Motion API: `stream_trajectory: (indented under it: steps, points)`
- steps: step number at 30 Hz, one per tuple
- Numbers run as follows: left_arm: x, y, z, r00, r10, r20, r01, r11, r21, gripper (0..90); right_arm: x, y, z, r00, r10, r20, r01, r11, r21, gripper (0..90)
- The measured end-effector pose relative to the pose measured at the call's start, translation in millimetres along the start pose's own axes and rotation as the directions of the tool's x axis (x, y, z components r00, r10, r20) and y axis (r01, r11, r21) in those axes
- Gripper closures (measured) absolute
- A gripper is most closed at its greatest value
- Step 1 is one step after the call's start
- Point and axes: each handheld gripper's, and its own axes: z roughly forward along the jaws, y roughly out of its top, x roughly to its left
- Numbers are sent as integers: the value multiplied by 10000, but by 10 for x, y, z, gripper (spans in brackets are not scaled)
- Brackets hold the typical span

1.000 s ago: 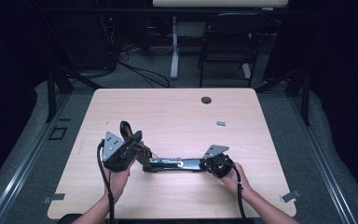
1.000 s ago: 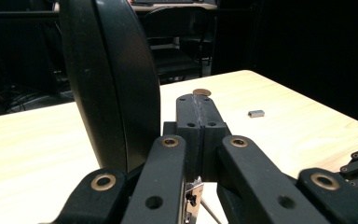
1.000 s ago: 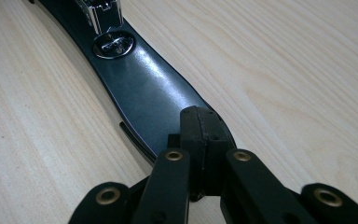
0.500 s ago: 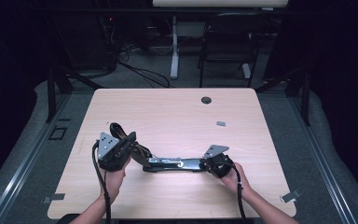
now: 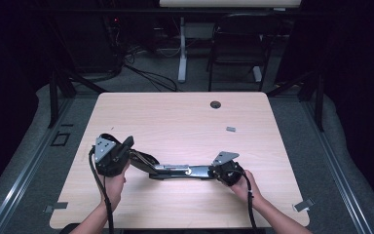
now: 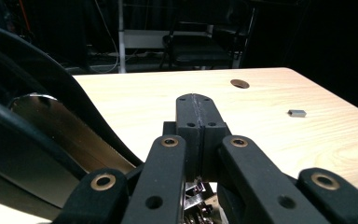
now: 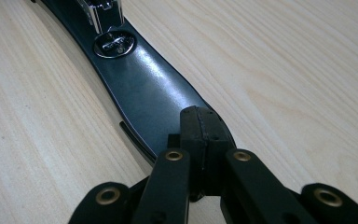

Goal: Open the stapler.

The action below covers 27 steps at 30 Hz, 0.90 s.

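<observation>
High view: a long black leather belt with a shiny metal buckle (image 5: 175, 170) lay stretched across the near half of the pale wood-grain bench (image 5: 185, 122), running between my two hands. My left tongs (image 5: 129, 146) sat at the belt's left end, where the strap rose off the bench in a loop; my right tongs (image 5: 218, 171) sat at its right end, low on the surface. A small grey metal block (image 5: 231, 129) and a dark round cable hole (image 5: 215, 104) lay well apart from the work, farther up the bench.

Left gripper view: my jaws stood fully closed, pad against pad. A broad curve of belt (image 6: 51, 135) arched just beside them on the left, its lighter inner face catching light. I could not tell whether any strap was pinched between the pads; a bit of bright metal showed below them.

Right gripper view: jaws shut here as well, their tips resting on the tapered tail of the strap (image 7: 144, 93), which lay flat on the bench. Whether they gripped its edge or merely pressed on it, I could not tell. A round snap stud (image 7: 114, 44) sat farther along.

Handling, my judgement: light, limp along its length, glossy and likely slippery on the face. Best taken across the strap's width near an end, pads on both faces; the buckle end would weigh more and swing.
</observation>
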Motion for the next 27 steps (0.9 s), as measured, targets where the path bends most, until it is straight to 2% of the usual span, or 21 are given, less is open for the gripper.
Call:
stream_trajectory:
  steps: [9,10,11,14,15,16,18,19,20,21,23,24,27]
  points:
    - [-1,24,0,9997,-5,230,2,10000,98,869,-11,8,1,10000,-52,-79,53,10000,33,900]
    - [-4,37,-6,9995,16,301,-21,9999,166,863,-18,10,-4,9999,-39,-109,40,9999,129,900]
    - [-26,57,-18,9985,153,529,-164,9997,207,833,-25,6,6,9997,109,-201,-109,9999,-14,900]
    - [-92,74,-31,9939,493,987,-532,9979,371,765,-30,12,1,9998,-23,-186,25,10000,92,900]
    - [-92,74,-31,9939,493,987,-532,9979,371,738,-30,12,1,9998,-23,-186,25,10000,92,900]
    - [-126,83,-27,9905,600,1240,-672,9962,553,738,-32,13,1,9998,-20,-191,22,10000,97,900]
    - [-184,93,-27,9866,597,1519,-722,9943,782,640,-39,11,1,9998,19,-213,-18,10000,77,878]
    - [-261,97,-21,9798,789,1837,-994,9895,1052,573,-49,13,-2,9997,32,-232,-29,9999,119,876]
    - [-300,91,-16,9758,875,2006,-1112,9877,1097,538,-46,13,0,9997,72,-230,-70,9999,85,876]
    - [-328,89,-12,9702,1037,2192,-1333,9831,1252,507,-47,13,-3,9998,31,-214,-28,9999,127,876]
    - [-373,78,-1,9628,1125,2455,-1504,9784,1416,446,-52,10,0,9997,-3,-262,5,10000,72,876]
    - [-380,80,6,9576,1237,2603,-1690,9727,1593,423,-53,11,1,9997,16,-262,-14,10000,56,876]
    - [-371,68,11,9535,1156,2785,-1706,9684,1821,372,-44,23,-4,9998,-74,-189,77,9998,205,876]
